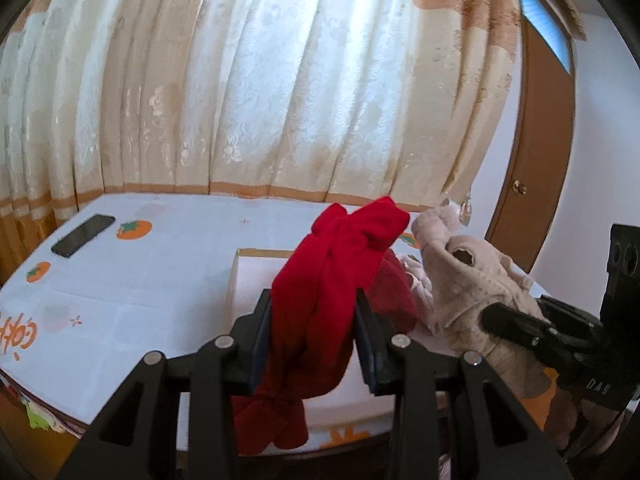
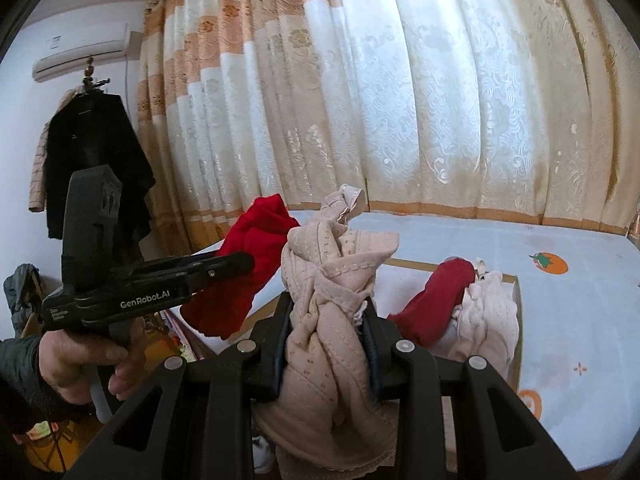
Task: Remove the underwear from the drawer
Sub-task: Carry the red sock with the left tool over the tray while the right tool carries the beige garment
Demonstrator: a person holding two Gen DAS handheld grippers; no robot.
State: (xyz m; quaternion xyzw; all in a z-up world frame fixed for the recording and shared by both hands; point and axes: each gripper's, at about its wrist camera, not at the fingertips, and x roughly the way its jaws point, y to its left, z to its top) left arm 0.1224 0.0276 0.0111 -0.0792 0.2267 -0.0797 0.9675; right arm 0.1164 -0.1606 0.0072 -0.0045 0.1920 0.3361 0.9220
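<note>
My left gripper (image 1: 314,304) is shut on a bunched red underwear (image 1: 324,280) and holds it up above the table; the right wrist view shows that gripper (image 2: 240,262) and the red piece (image 2: 248,264) at the left. My right gripper (image 2: 326,316) is shut on a beige underwear (image 2: 332,300), lifted beside the red one; the left wrist view shows it (image 1: 460,276) at the right. The shallow drawer box (image 2: 516,296) lies on the table and holds another red piece (image 2: 436,300) and a pale pink piece (image 2: 488,312).
The table has a white cloth with orange fruit prints (image 1: 160,280). A black phone (image 1: 83,235) lies at its far left. Patterned curtains (image 1: 280,100) hang behind. A brown door (image 1: 540,160) is at the right. A coat rack with dark coats (image 2: 92,152) stands at the left.
</note>
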